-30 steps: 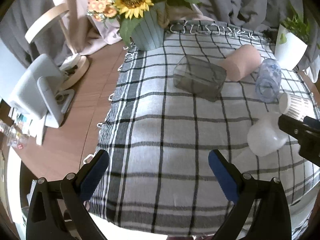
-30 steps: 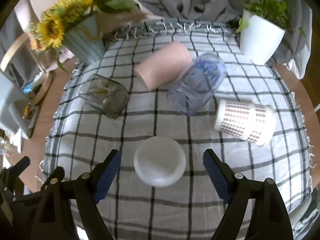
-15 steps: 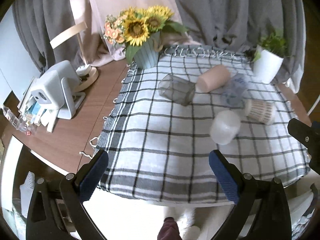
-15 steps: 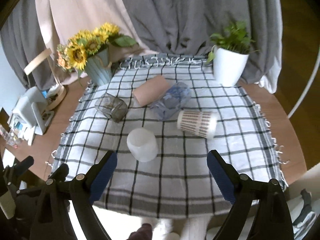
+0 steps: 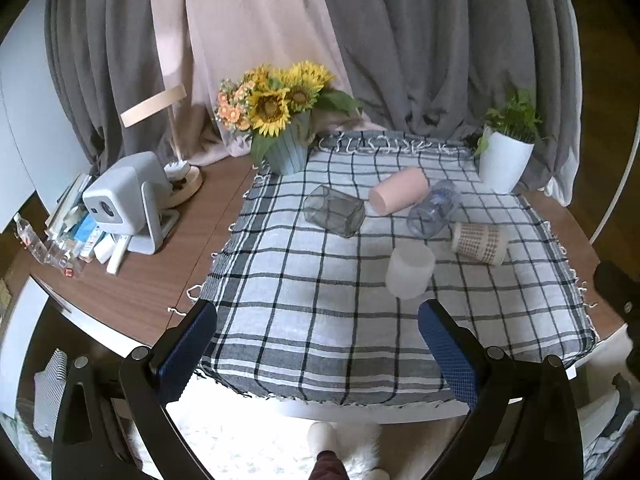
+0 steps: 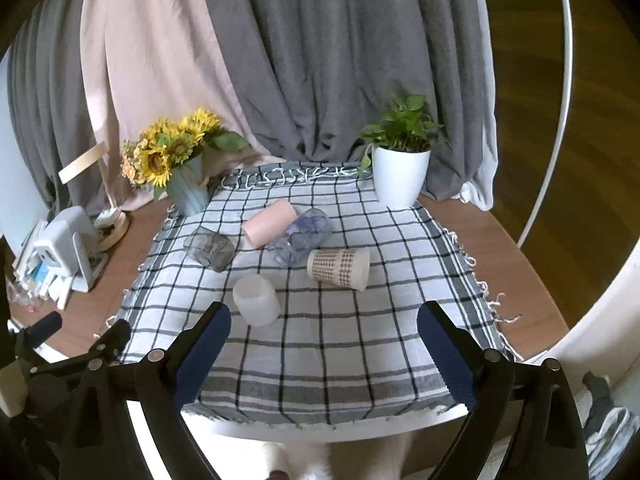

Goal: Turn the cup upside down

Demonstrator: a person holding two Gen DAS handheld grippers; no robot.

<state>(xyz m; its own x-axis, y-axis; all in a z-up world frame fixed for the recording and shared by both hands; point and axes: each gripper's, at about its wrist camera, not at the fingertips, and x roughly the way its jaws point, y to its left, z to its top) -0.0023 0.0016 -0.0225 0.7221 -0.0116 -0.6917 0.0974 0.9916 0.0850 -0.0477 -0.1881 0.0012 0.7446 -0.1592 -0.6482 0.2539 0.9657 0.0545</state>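
While both grippers hang back off the near edge of the desk (image 6: 500, 232), the frosted white cup (image 5: 410, 271) stands on the checked cloth (image 5: 304, 304) ahead of them, its wide end down and its closed end on top, so its long axis looks upright and it appears already inverted. From the left gripper (image 5: 318, 354), released with jaws spread wide, the cup sits ahead and toward the right finger. From the right gripper (image 6: 322, 354), also released and empty, it sits ahead and toward the left finger; neither looks clearly nearer. Behind the cup, left to right, four others lie on their sides: a smoky glass (image 6: 210, 249), a pink cup (image 6: 269, 223), a clear bluish cup (image 6: 302, 236) and a patterned paper cup (image 6: 339, 269).
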